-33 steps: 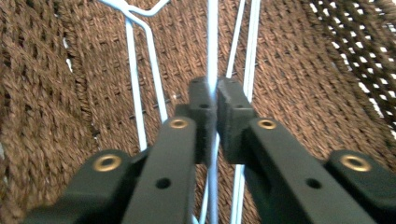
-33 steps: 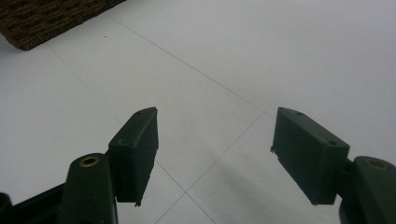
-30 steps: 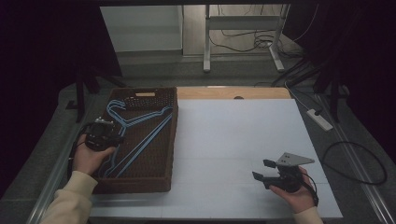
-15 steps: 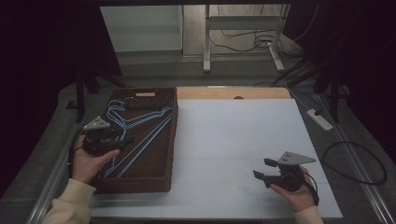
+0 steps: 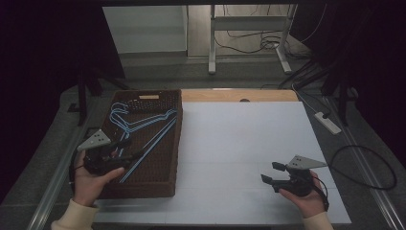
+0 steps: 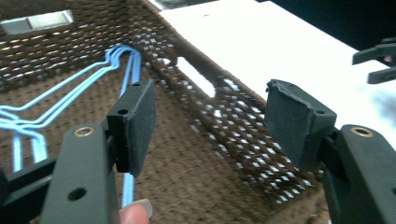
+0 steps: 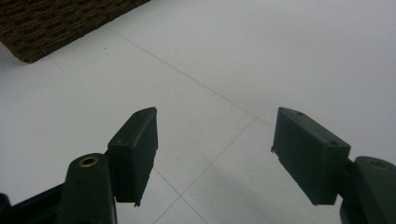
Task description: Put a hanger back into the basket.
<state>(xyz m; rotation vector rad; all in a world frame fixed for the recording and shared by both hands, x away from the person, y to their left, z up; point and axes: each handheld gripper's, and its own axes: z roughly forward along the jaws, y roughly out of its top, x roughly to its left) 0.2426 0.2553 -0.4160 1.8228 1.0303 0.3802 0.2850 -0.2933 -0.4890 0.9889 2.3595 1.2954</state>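
In the basket [image 5: 143,187], hangers' [image 5: 139,127] hooks perhaps overlapping

A white table [image 5: 239,143] shows a wooden strip [image 5: 239,95] at its far edge. Beyond it stand metal legs [image 5: 211,38] among floor cables [image 5: 239,45]; a power strip [image 5: 328,122] lies right.

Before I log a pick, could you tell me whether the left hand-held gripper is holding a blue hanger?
No, the left hand-held gripper stands open with nothing between its pads; the blue hangers lie in the basket.

Left tongs [image 5: 125,149] have just been opening, nothing between them; right tongs [image 5: 269,173] gape wide.
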